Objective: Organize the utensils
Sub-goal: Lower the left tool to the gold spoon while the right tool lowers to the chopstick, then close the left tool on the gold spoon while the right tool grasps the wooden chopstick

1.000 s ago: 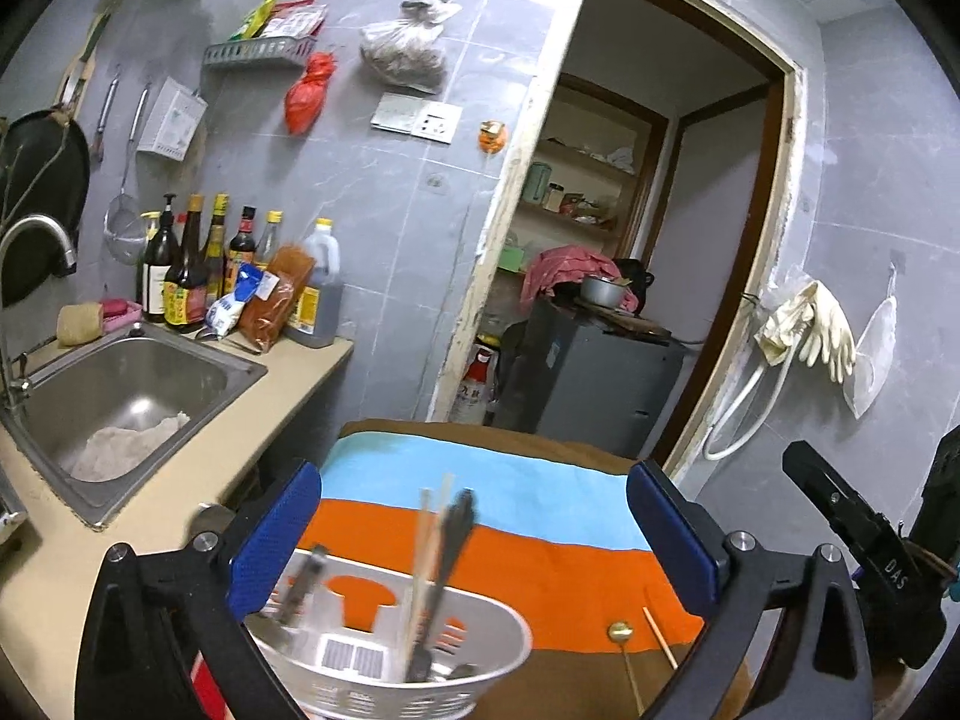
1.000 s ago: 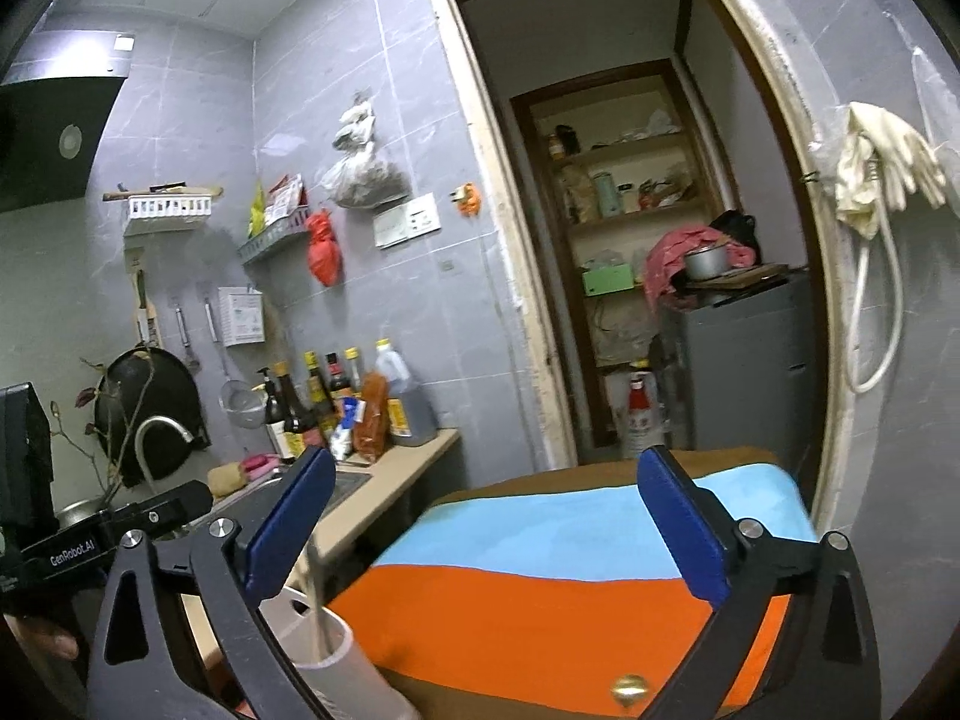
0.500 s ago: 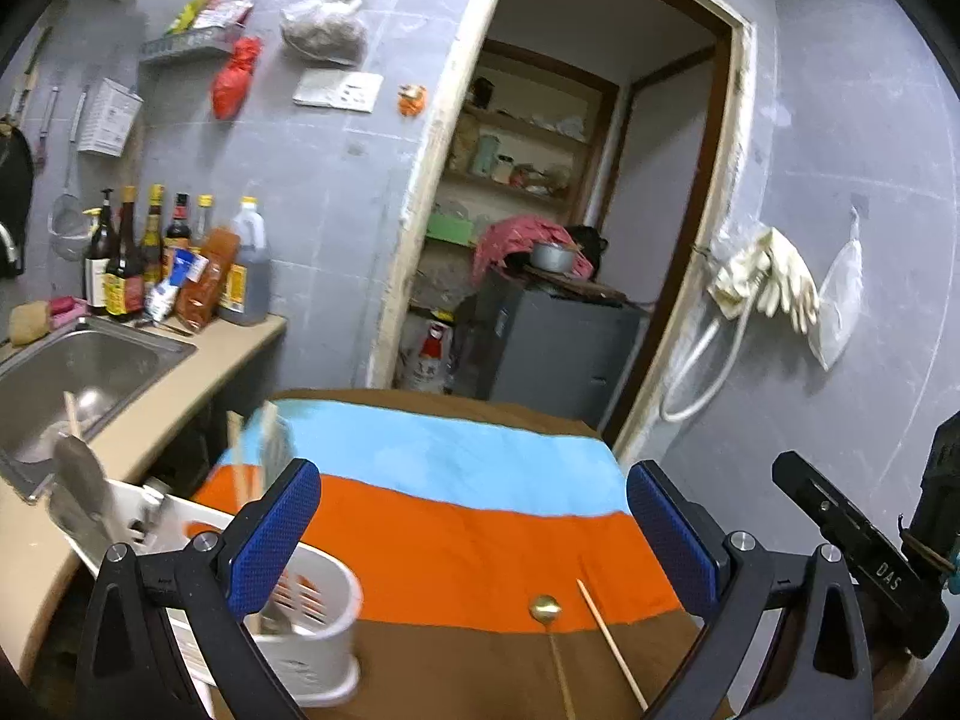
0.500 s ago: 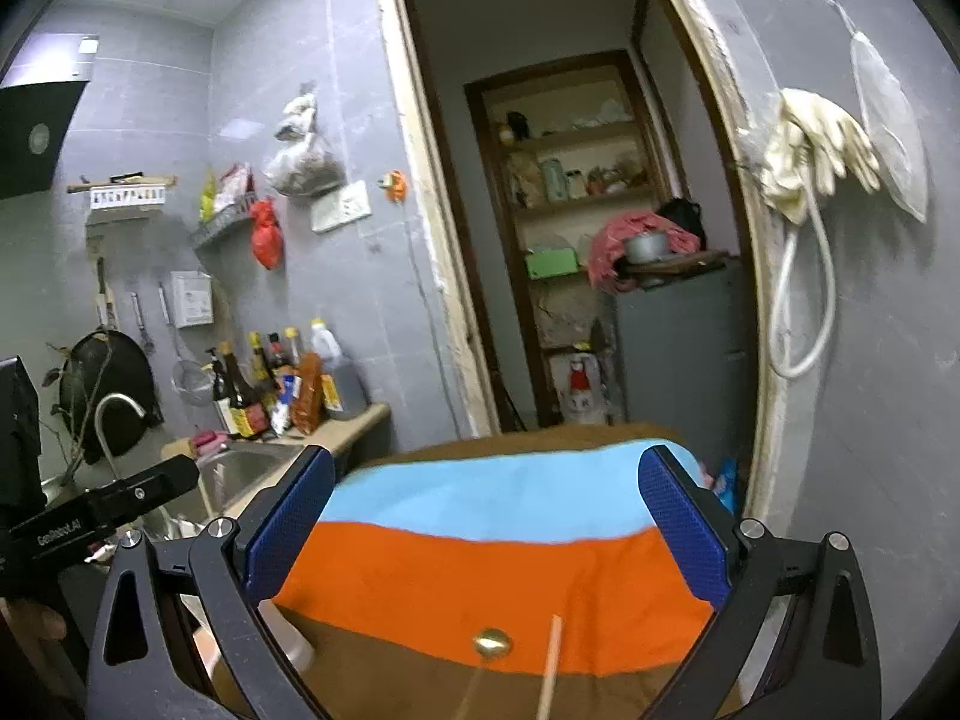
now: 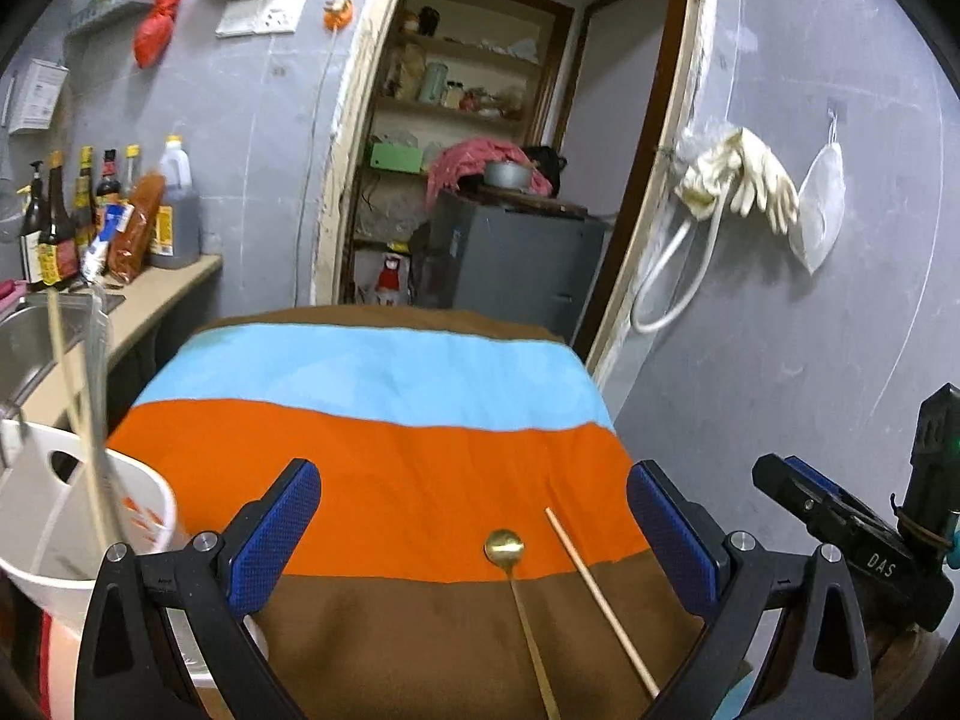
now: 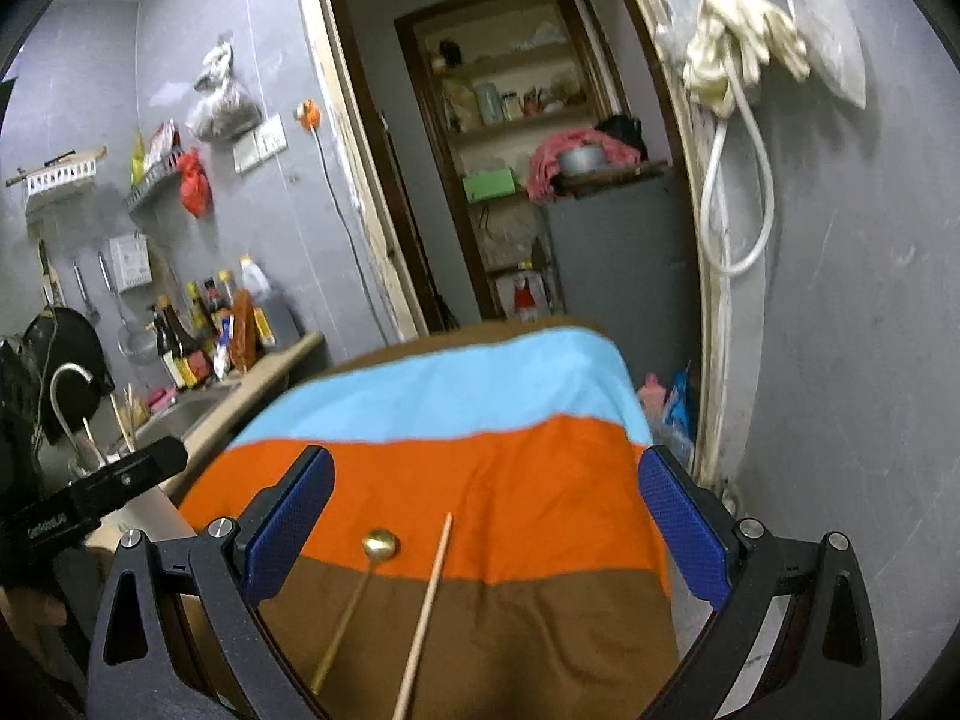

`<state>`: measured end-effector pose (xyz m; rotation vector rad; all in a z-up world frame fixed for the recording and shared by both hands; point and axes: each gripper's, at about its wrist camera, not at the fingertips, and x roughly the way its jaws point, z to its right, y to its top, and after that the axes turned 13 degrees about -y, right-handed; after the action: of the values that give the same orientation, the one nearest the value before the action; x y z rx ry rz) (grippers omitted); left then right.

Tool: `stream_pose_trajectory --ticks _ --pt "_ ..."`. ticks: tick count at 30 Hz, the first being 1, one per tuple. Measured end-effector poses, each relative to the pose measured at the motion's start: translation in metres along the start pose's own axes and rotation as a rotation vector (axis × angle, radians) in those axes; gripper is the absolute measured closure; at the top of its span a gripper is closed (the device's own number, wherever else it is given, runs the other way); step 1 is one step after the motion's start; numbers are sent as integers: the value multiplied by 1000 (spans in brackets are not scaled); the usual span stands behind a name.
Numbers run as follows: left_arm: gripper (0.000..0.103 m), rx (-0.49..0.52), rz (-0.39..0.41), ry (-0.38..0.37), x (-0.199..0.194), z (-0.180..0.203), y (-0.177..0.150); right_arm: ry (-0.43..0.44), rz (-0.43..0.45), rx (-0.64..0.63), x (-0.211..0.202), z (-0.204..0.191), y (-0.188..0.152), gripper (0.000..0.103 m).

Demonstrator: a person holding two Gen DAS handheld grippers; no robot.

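Striped cloth [image 5: 384, 468] over surface, doorway at 12. Gold spoon [image 5: 504, 545] and chopstick [image 5: 594, 591] side by side at 6, apart. White holder [image 5: 138, 498] at 8, sticks inside. Left gripper [image 5: 474, 531] and right gripper [image 6: 489, 525]: fingers spread wide, holding nothing.

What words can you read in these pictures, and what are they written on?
"DAS": white letters on the black body of the right claw, seen from the left wrist camera.
White lettering on the black body of the left claw, seen from the right wrist camera: too blurred to read for sure.
Sauce bottles on the counter: labels too small to read.
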<state>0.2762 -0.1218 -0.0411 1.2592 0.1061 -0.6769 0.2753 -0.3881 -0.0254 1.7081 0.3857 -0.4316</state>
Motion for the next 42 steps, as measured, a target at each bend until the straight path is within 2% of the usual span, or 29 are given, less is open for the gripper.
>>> stream_pose_trajectory --ticks 4,8,10,12,16,18,19,21,24,28,30,35,42 --pt "1 -16 -50 -25 21 -8 -7 24 -54 -5 22 2 -14 5" --pt "2 -57 -91 -48 40 -16 -16 56 -122 -24 46 0 -27 24" --pt "7 -72 -108 -59 49 -19 -20 66 -158 -31 57 -1 -33 27" --pt "13 -80 -132 -64 58 -22 -24 76 -184 -34 65 -2 -40 36" --pt "27 -108 -184 -85 76 -29 -33 101 -240 -45 78 -9 -55 47" --pt "37 -121 -207 -92 82 -32 -38 113 -262 -59 82 -14 -62 58" --pt "40 -132 -224 -95 87 -34 -40 119 -274 -68 85 -17 -66 61" --pt "52 -153 -254 -101 93 -39 -45 129 -292 -82 89 -21 -72 67" --pt "59 -180 -282 -116 100 -44 -48 149 -312 -95 93 -22 -77 75" --pt "65 -202 -308 -149 106 -49 -51 174 -330 -103 97 -23 -79 76" --pt "69 -209 -325 -164 110 -49 -52 183 -339 -110 99 -25 -80 81" --pt "70 -217 -348 -198 120 -48 -51 201 -350 -127 101 -28 -81 81" --pt "80 -204 -374 -196 133 -46 -48 227 -362 -150 102 -32 -83 84"
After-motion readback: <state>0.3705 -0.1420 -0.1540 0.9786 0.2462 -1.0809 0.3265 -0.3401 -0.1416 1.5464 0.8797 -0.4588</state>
